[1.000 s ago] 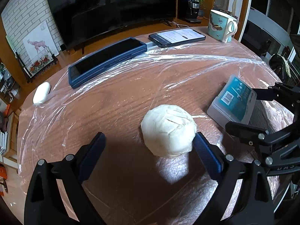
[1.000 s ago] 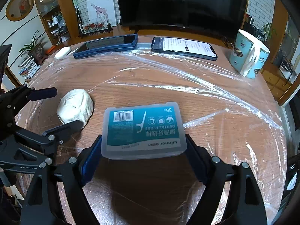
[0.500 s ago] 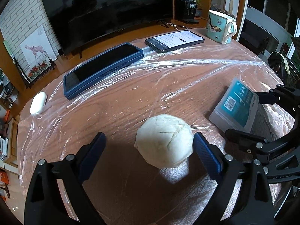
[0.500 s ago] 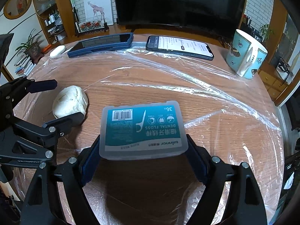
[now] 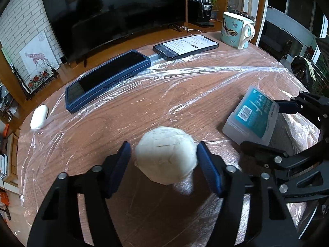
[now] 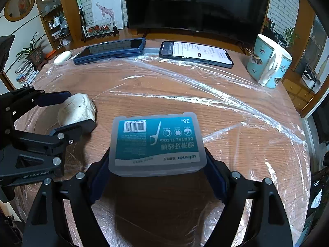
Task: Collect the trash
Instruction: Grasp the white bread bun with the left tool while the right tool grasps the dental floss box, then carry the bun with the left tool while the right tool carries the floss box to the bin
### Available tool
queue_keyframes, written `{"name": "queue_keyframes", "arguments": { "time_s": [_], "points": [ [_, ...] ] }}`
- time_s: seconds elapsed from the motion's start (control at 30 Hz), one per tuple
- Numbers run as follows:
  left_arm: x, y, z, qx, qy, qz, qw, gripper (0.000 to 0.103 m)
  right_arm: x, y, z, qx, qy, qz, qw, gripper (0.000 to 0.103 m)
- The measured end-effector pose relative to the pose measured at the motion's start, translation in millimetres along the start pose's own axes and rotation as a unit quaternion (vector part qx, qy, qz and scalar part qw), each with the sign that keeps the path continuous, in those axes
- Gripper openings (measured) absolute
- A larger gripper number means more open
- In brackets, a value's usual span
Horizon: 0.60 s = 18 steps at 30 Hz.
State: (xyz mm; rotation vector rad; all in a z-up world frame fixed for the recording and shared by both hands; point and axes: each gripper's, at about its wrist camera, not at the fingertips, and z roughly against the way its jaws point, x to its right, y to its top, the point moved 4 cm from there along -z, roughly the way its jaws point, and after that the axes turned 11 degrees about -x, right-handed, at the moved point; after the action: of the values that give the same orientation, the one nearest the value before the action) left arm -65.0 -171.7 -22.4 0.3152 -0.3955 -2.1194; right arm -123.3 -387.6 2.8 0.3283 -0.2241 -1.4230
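Wood-grain table (image 5: 185, 94), crinkled film (image 5: 205, 72), round wad (image 5: 165, 154).

Both cameras sit low and close over the counter (image 5: 185, 94), each looking forward between its own claw's fingers toward the television (image 5: 115, 14). The views share the phone (image 6: 195, 53), the mug (image 6: 267, 61) and each other's claw.

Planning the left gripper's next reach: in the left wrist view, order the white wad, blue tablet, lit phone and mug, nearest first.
1. White wad, between the left gripper's fingers.
2. Blue tablet, ahead-left.
3. Lit phone, far centre.
4. Mug, far right edge.
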Motion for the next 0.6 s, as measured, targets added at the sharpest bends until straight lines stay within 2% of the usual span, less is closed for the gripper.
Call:
{"name": "queue_keyframes", "arguments": {
  "time_s": [0.27, 0.6],
  "points": [
    [-0.2, 0.5, 1.8, 0.002, -0.003, 0.006, 1.0000, 0.054, -0.5, -1.7, 3.1, 0.002, -0.005, 0.000, 1.000, 0.081],
    [1.0, -0.4, 10.0, 0.009, 0.002, 0.013, 0.9999, 0.052, 0.9, -3.4, 7.6, 0.007, -0.015, 0.004, 1.000, 0.080]
  ]
}}
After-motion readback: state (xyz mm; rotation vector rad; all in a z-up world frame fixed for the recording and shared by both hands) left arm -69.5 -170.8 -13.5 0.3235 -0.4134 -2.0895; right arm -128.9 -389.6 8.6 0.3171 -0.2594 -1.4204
